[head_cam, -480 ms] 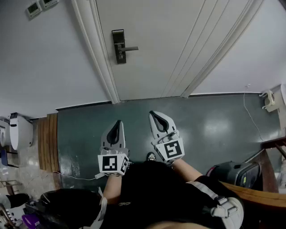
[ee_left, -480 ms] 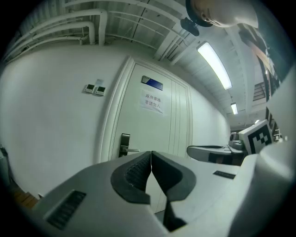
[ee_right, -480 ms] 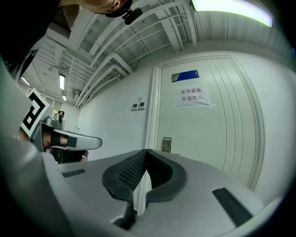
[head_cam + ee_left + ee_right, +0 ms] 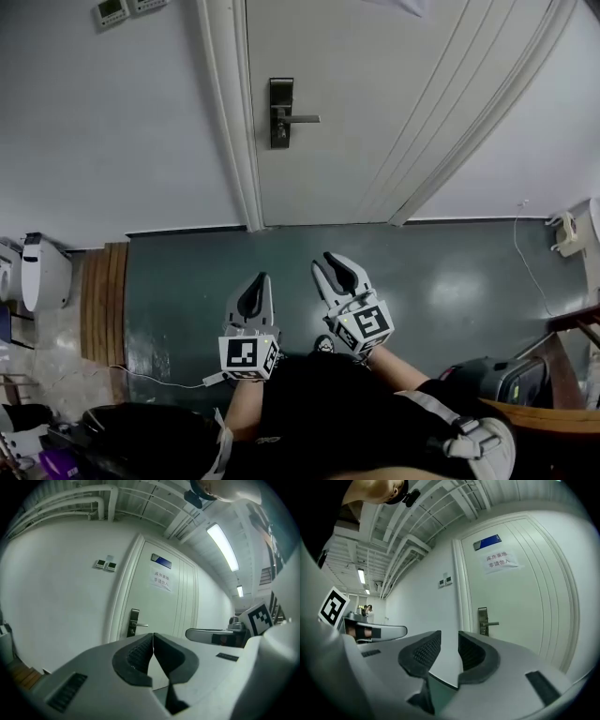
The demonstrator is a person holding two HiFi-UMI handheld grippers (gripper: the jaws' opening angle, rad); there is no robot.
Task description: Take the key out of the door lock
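Pale door point(image 4: 375, 94), dark lock plate point(image 4: 280, 112) with lever handle point(image 4: 302, 119), left tongs point(image 4: 262, 278) together, right tongs point(image 4: 324, 261) apart, empty

Corridor of an office or service building: a white panelled door point(image 4: 375, 94) at 12 o'clock carries a blue plate point(image 4: 487, 542) and a taped paper notice point(image 4: 501, 560) above a metal lever lock point(image 4: 280, 112); two wall controllers point(image 4: 124, 9) sit at 11 o'clock; bare pipes point(image 4: 75, 498) and strip lights point(image 4: 224, 545) run overhead, above a glossy dark-green floor point(image 4: 450, 272)
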